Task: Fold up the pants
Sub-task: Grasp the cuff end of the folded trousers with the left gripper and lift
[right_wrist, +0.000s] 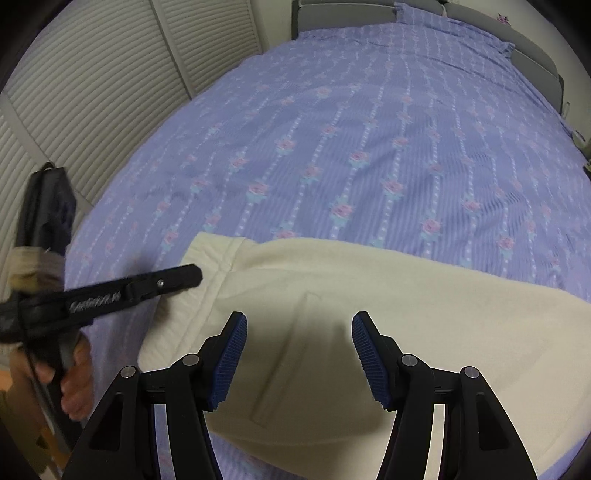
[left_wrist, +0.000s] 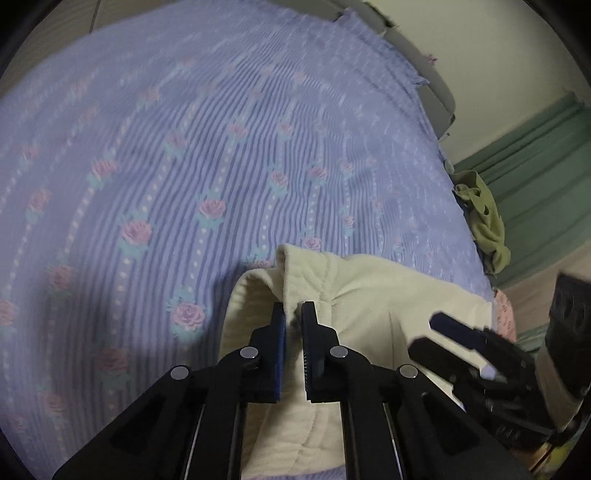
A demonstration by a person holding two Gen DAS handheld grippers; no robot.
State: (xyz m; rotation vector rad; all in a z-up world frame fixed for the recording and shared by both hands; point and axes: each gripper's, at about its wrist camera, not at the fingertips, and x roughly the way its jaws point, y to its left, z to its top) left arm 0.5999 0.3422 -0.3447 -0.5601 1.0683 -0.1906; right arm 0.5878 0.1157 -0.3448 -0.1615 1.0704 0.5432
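Cream fleece pants (right_wrist: 351, 317) lie on the bed near its front edge; a pocket seam shows on them. In the left wrist view my left gripper (left_wrist: 293, 314) is shut on a raised fold of the pants' waistband corner (left_wrist: 291, 273), lifted off the bedspread. My right gripper (right_wrist: 299, 325) is open and empty, hovering just above the pants' middle. The right gripper also shows at the right of the left wrist view (left_wrist: 436, 332), and the left gripper shows blurred at the left of the right wrist view (right_wrist: 192, 275).
The purple rose-patterned bedspread (right_wrist: 369, 147) covers the whole bed. A grey headboard (right_wrist: 332, 14) is at the far end, louvered closet doors (right_wrist: 92, 74) on the left. An olive green garment (left_wrist: 484, 218) lies at the bed's right edge by green curtains (left_wrist: 546, 177).
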